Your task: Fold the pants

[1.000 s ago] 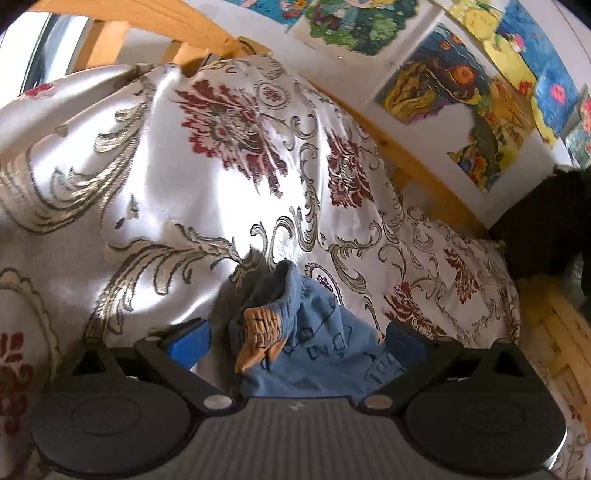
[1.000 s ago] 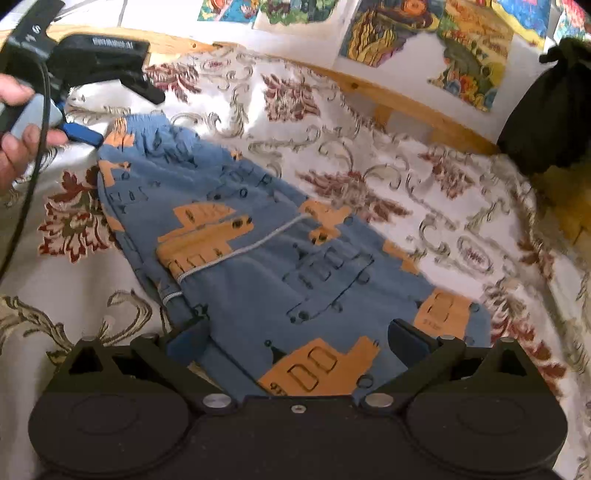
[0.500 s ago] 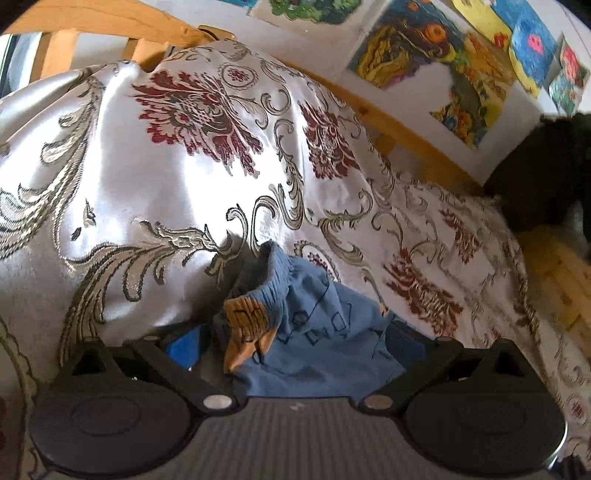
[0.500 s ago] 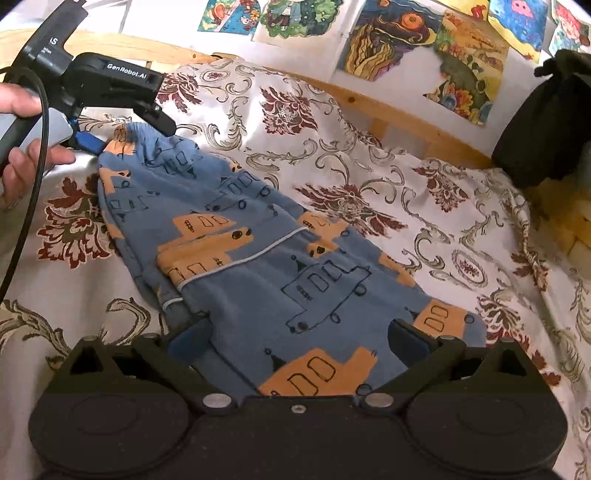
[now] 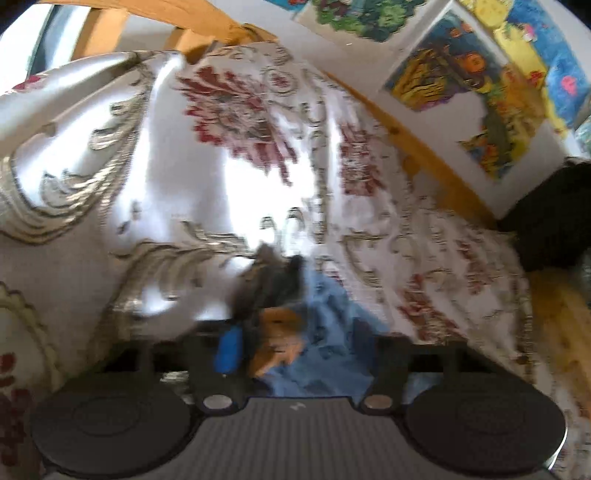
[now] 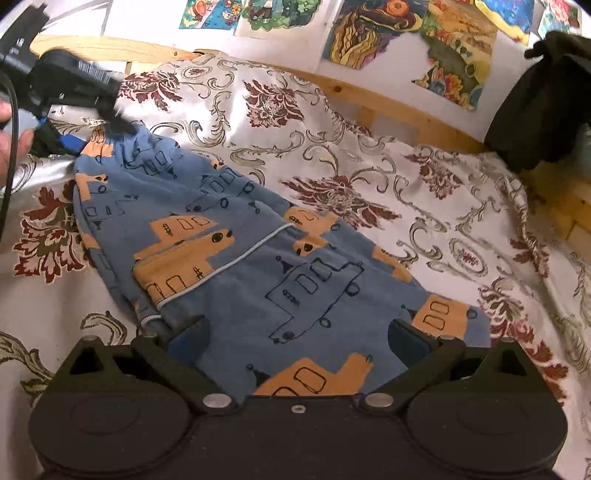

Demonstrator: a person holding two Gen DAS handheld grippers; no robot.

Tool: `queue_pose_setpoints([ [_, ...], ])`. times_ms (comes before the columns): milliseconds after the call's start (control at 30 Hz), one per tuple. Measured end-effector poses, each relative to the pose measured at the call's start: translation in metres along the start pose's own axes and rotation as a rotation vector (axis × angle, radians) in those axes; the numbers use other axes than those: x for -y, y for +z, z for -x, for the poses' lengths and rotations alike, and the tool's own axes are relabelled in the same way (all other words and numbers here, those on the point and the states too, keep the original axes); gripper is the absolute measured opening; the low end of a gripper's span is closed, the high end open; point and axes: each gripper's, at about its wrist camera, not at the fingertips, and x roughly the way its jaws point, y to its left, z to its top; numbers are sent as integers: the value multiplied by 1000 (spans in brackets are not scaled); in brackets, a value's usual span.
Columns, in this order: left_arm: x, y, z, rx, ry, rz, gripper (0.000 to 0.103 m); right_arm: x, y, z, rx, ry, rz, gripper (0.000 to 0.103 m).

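Since the pants (image 6: 258,266) are thin knit cotton by the look of them, I'd expect light, floppy, zero stiffness: they'll drape and bunch wherever they aren't supported, and slide easily on the shiny bedspread (image 6: 424,177) underneath. They lie spread flat on that bedspread, blue with orange vehicle prints, waistband at the far left, leg ends at the near edge under the right gripper (image 6: 295,332). Right gripper's jaws are spread wide, straddling the leg end, nothing clamped. Left gripper (image 5: 295,332) is at the waistband: bunched elastic sits between its fingers in the left wrist view, but that frame is motion-blurred and the gap looks fairly wide, so I cannot tell whether it's actually pinching the cloth. Best hold points, in my judgement: the gathered waistband corner (thicker, less slip) and the hem corners; pinch both layers or the fold will skew. Avoid mid-panel grabs, which will just tent the fabric. Readable text: none legible. There's white print on the left gripper's body in the right wrist view, too smeared to read. Pants show no label or brand. Drawings (image 6: 406,33) on the wall carry no readable writing.
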Motion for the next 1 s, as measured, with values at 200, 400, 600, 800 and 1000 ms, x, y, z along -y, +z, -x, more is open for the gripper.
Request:
queue_pose_setpoints([
  [200,-9,5,5,-8,-39,81,18,10,1,-6,-30,43,-61,102],
  [400,35,2,33,59,-68,-64,17,8,2,7,16,25,-49,102],
  [600,115,-15,57,80,-129,-318,17,49,1,57,154,-23,-99,102],
  [800,205,-67,66,78,-254,-583,17,120,-23,96,152,-56,-192,102],
  [1000,268,-148,52,-24,-370,-766,18,186,-54,101,82,-108,-314,102],
])
